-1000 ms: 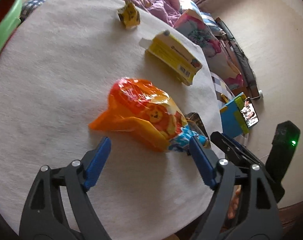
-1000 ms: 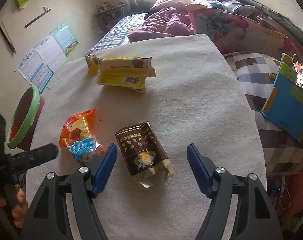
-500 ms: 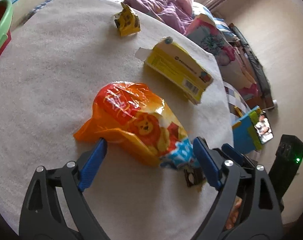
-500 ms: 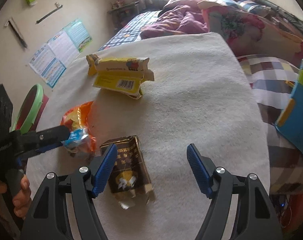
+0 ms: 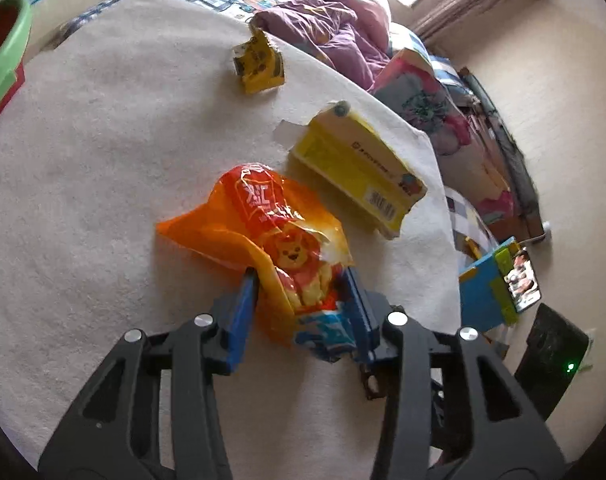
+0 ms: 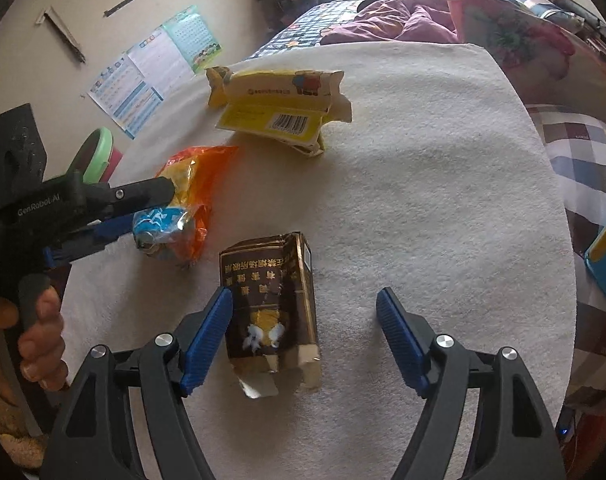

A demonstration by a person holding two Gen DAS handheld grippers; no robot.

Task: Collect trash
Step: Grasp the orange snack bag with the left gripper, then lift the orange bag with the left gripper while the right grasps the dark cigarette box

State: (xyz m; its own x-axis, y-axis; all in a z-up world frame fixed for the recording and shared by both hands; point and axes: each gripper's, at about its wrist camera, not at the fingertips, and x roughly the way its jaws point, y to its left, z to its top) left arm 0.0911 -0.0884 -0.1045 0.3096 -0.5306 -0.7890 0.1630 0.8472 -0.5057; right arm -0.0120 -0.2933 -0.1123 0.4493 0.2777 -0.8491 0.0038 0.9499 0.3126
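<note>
Lying crumpled on the white bench [image 5: 83, 184], orange snack wrapper [image 5: 271, 216], near end getting pinched by the closing left gripper [image 5: 301, 280], pads seemingly touching it already. Just beside it, brown carton [image 6: 271, 300] sitting between the slightly widening, released right gripper [image 6: 305, 312] fingers, untouched. Farther back, yellow box [image 5: 359, 172] and small yellow scrap [image 5: 259, 64] lying.

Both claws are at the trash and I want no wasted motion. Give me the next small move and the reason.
Probably close the right claw on the brown carton: it lies between the open jaws, against the left pad and untouched by the right one. The left claw is already closing on the orange snack bag, so it should not need attention first.
</note>
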